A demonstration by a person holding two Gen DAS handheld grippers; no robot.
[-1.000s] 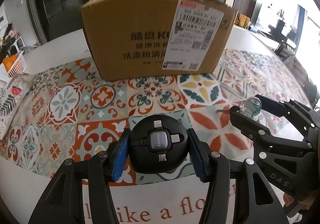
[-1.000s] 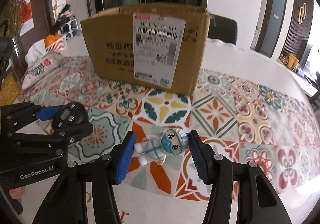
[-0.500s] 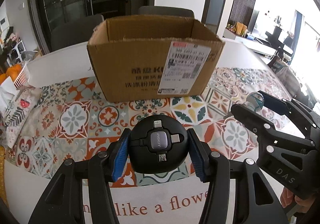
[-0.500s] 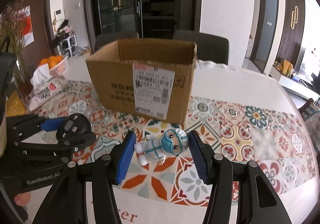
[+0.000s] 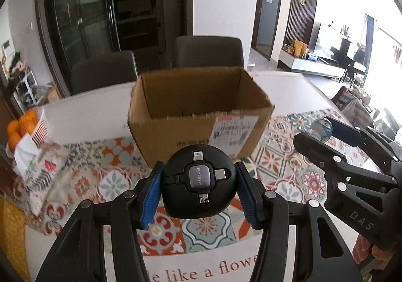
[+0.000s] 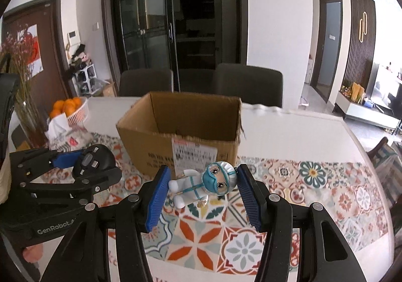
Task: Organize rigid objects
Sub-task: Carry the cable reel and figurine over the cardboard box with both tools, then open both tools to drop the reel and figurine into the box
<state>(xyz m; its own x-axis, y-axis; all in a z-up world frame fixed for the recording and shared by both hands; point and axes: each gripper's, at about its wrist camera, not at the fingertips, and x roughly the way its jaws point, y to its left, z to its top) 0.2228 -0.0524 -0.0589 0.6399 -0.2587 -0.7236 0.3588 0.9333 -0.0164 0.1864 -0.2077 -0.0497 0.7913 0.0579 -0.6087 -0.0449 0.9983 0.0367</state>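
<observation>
Grippers first: my left hand-held gripper [image 5: 199,187] is pinching a round black cable reel [image 5: 199,181]. Its blue pads [image 5: 150,194] press on both sides of the reel. The reel has a grey square in the middle and little plugs that stick out up, right and down. It is up in the air, above the tiled mat [image 5: 213,231] on the bench [image 5: 88,116].

My right hand-held gripper [image 6: 203,192] is pinching a small toy figure [image 6: 201,185]. The toy wears a white suit, a blue mask and a white cap. It lies on its side between the blue pads, with its head by the right pad and its feet by the left pad. It is in the air too, above the mat.

Past both grippers a brown cardboard box [image 5: 201,116] stands on the bench. Its top is open, and a white label [image 5: 233,131] is stuck on the near wall. I cannot see the bottom of the box.

On the left side of the bench is a white basket with oranges [image 6: 66,107] in it. Two dark chairs [image 6: 247,83] stand behind the bench.

From the left wrist view I can see my right gripper off to the right, with the toy's head poking out.
</observation>
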